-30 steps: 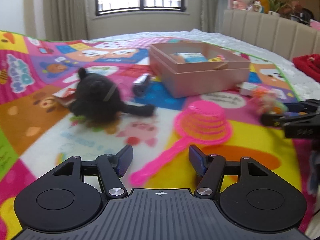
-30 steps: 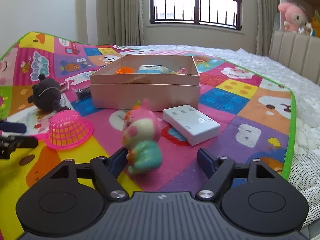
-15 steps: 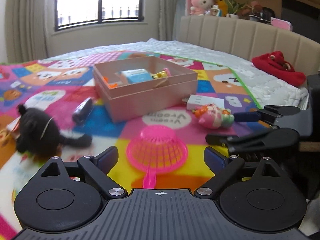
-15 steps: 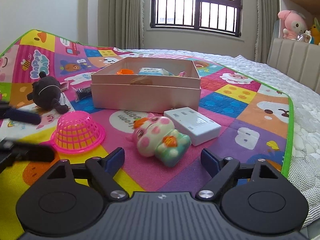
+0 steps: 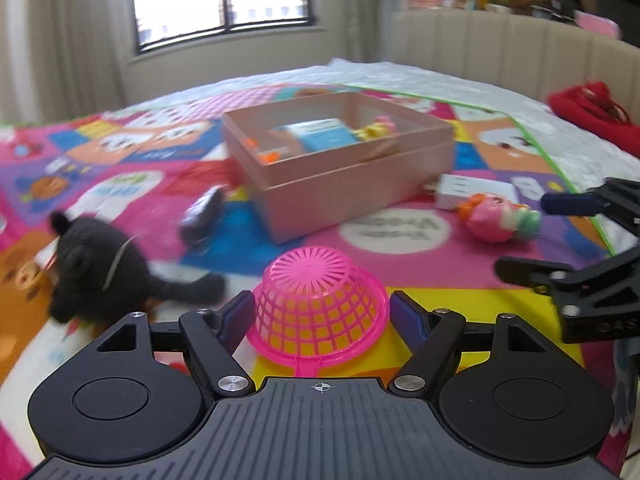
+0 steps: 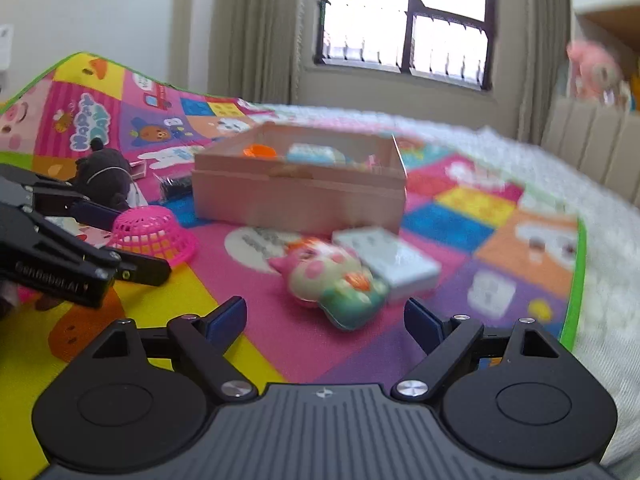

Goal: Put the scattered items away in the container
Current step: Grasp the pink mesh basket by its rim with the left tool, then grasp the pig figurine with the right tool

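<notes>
An upturned pink plastic basket [image 5: 316, 300] sits on the play mat between the fingers of my left gripper [image 5: 322, 312]. The jaws are closing around its rim without a clear squeeze. In the right wrist view the left gripper [image 6: 144, 246] flanks the basket [image 6: 152, 232]. My right gripper [image 6: 326, 320] is opening. A pink and green pig toy [image 6: 332, 280] lies on its side just beyond the tips, untouched. The pink cardboard box [image 5: 360, 184] [image 6: 296, 200] stands behind, holding a blue pack and small orange and yellow items.
A white flat box [image 6: 388, 264] lies against the pig toy. A black plush [image 5: 96, 272] and a small dark item [image 5: 200, 216] lie left of the box. A red cloth [image 5: 592, 112] rests on the white bedspread beyond the mat's green edge [image 6: 576, 280].
My left gripper swung from the black plush to the pink basket, and its jaws now flank it. The right jaws widened and the pig toy went from upright to lying flat.
</notes>
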A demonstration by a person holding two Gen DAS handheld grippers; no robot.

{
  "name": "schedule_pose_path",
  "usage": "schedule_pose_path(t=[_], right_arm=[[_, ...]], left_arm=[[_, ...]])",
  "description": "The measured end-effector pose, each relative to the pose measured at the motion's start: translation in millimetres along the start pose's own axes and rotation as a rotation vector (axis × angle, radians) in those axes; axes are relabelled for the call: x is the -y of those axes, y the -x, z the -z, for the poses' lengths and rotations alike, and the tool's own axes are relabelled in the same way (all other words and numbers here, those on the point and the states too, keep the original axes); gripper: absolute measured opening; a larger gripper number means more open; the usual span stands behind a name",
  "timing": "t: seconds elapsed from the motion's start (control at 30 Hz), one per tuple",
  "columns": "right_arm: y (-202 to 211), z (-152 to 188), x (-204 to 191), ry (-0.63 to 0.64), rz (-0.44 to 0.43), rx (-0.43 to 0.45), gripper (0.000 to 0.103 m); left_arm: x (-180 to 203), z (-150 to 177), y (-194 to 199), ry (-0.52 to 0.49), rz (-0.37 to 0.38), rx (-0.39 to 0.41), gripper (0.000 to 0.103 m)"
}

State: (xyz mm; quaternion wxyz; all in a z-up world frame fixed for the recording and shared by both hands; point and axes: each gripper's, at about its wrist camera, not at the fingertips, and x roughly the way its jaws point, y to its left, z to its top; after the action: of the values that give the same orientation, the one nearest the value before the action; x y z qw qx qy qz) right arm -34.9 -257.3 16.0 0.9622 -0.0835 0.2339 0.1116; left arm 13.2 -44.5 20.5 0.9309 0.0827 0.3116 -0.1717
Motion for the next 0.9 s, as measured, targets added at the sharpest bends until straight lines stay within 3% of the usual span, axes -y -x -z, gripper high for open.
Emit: schedule_pose_path(t=[0.1, 0.23, 0.4, 0.53, 0.67, 0.77, 0.83, 0.9], right_arm=[[-1, -8, -3, 0.059, -0.021, 0.023, 0.087], [-17, -18, 1, 0.021, -0.039, -0.047, 0.087], [-7, -20, 1, -0.067, -0.254, -0.079, 0.087], [-2, -25, -8, -0.009, -0.147, -0.031, 0.087], [-19, -32, -5, -0.053, -0.083, -0.065, 0.083], [-32, -33, -5, -0.068, -0.095, -0.092, 0.072], [-39, -32, -8, -0.063, -0.095, -0.121, 0.049], [-41, -29, -9, -0.064, -0.088, -0.127, 0.049]], left_arm=[[-10, 2, 0, 0.068, -0.001, -0.014, 0.080], [-12, 3, 3, 0.098, 0.007, -0.013, 0.089], [-10, 3, 5, 0.101, 0.024, -0.015, 0.094], [-10, 4, 8, 0.115, 0.026, -0.010, 0.095], [-11, 6, 14, 0.120, 0.021, -0.006, 0.096], [-11, 8, 18, 0.118, 0.013, -0.010, 0.097], [-11, 10, 22, 0.116, 0.007, -0.012, 0.097], [-11, 13, 29, 0.112, 0.008, -0.009, 0.097]])
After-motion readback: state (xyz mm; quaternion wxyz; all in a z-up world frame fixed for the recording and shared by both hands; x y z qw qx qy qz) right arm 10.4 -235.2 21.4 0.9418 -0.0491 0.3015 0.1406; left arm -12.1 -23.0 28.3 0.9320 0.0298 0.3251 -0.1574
